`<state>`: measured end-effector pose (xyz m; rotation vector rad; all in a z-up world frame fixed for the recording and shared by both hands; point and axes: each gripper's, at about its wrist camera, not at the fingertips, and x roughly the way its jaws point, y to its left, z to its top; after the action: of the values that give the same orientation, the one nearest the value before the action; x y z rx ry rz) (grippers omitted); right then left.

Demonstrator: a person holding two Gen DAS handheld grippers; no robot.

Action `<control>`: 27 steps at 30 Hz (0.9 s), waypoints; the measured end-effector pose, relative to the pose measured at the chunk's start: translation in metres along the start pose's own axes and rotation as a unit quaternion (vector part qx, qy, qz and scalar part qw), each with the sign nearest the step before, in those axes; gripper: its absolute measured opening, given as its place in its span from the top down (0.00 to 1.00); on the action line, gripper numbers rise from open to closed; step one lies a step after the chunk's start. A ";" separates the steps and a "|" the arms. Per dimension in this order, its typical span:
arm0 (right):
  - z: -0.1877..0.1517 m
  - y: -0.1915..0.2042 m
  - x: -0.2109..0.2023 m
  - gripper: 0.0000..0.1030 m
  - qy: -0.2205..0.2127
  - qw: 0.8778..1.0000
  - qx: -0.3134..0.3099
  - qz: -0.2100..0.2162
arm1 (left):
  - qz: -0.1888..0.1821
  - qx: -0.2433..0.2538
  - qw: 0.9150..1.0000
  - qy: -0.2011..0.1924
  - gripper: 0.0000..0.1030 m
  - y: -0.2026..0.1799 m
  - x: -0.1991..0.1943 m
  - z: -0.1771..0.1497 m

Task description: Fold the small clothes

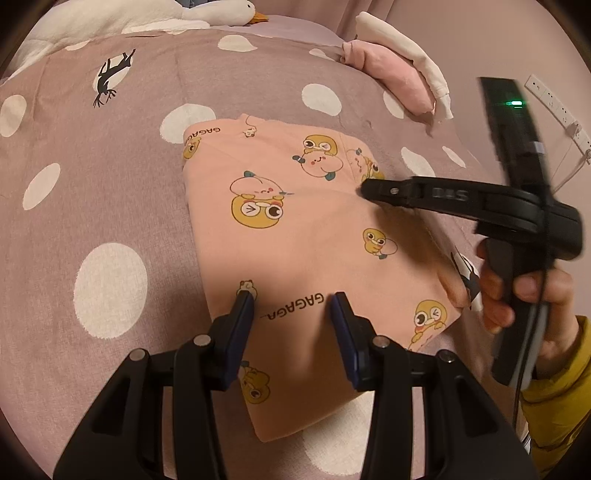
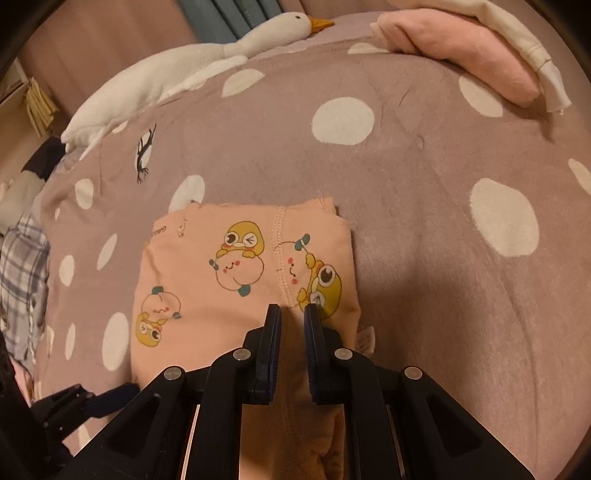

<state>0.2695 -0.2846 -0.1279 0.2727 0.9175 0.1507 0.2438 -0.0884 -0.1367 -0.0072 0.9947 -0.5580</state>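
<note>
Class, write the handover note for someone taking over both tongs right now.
Left tongs: part open, fingers resting on the near edge of the peach printed garment, gripping nothing.
Right tongs: shut, over the garment's right side; no fabric seen between the fingers.
The garment lies folded flat on the dotted bedspread; pink and cream clothes are stacked at the far right.
Left: any final fold, then stack it.

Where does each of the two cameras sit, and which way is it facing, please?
Left wrist: on the left gripper, looking down over the pink garment on the bedspread; shows its own open fingers, the right gripper and a hand.
Right wrist: on the right gripper, looking down at the garment's far end; shows its nearly shut fingers.
Shared: garment, bedspread, toy goose, folded clothes.
</note>
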 end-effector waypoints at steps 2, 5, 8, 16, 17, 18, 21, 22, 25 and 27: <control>-0.004 0.004 -0.014 0.89 -0.014 1.000 -0.017 0.010 | 0.000 0.000 1.000 0.000 0.59 0.000 0.000 0.000; -0.014 0.012 -0.034 0.89 -0.027 0.998 -0.044 0.027 | 0.001 -0.001 1.000 0.000 0.59 0.000 0.000 0.000; -0.027 0.021 -0.045 0.89 -0.028 0.996 -0.072 0.034 | 0.004 0.000 1.000 -0.001 0.59 -0.001 0.001 0.000; -0.052 0.025 -0.027 0.89 0.006 0.993 -0.122 -0.004 | 0.009 0.000 1.000 0.001 0.58 -0.003 0.002 0.000; -0.052 0.025 -0.029 0.89 0.004 0.993 -0.120 -0.003 | 0.009 0.001 1.000 0.001 0.58 -0.003 0.002 0.000; -0.051 0.024 -0.031 0.89 0.004 0.993 -0.116 0.000 | 0.010 0.001 1.000 0.001 0.58 -0.003 0.002 -0.001; -0.053 0.025 -0.038 0.89 0.001 0.993 -0.114 0.019 | 0.011 0.001 1.000 -0.001 0.58 -0.002 0.000 -0.002; -0.055 0.026 -0.041 0.89 -0.002 0.993 -0.119 0.025 | 0.011 0.000 1.000 -0.001 0.58 -0.002 0.000 -0.003; -0.064 0.028 -0.039 0.89 0.006 0.992 -0.127 0.015 | 0.013 0.000 1.000 -0.004 0.58 -0.003 -0.003 -0.008; -0.067 0.023 -0.033 0.89 0.014 0.993 -0.118 0.012 | 0.015 0.003 1.000 -0.006 0.58 -0.005 -0.005 -0.012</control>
<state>0.1957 -0.2597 -0.1342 0.0630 0.9142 0.2827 0.2296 -0.0876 -0.1380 0.0091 0.9807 -0.5322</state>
